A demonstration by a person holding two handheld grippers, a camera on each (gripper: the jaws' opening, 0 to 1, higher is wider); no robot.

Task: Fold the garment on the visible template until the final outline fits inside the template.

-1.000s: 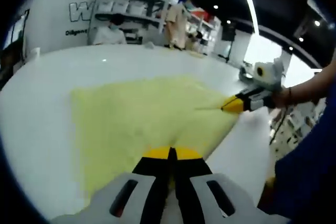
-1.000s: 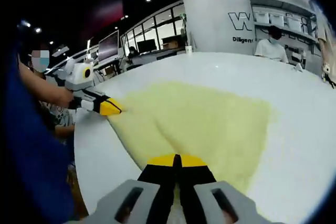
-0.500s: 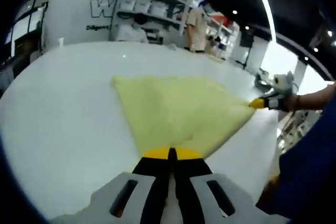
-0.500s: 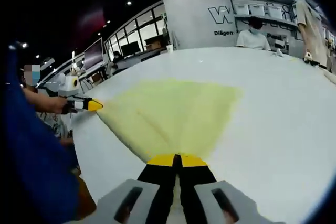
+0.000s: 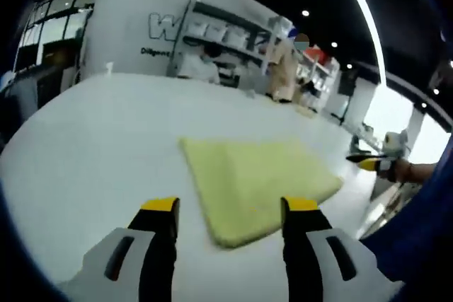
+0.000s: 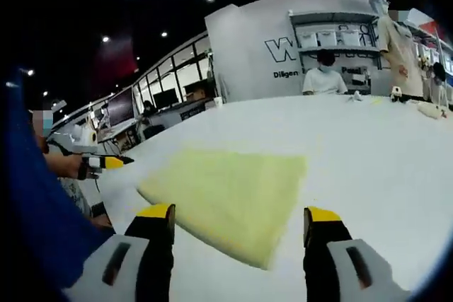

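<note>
Left gripper view: left gripper (image 5: 230, 206) jaws spread wide, holding nothing. Yellow garment (image 5: 258, 185) folded flat on white table (image 5: 85, 146), just beyond jaw tips. Wall lettering starts "W", small line beneath unreadable. Right gripper view: right gripper (image 6: 241, 216) jaws wide apart, empty. Wall sign "W…", "Diligen…".

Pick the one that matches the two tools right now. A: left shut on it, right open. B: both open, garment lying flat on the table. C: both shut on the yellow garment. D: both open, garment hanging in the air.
B: the left tool and right tool both have their jaws spread apart, and the yellow garment lies folded on the white table.
</note>
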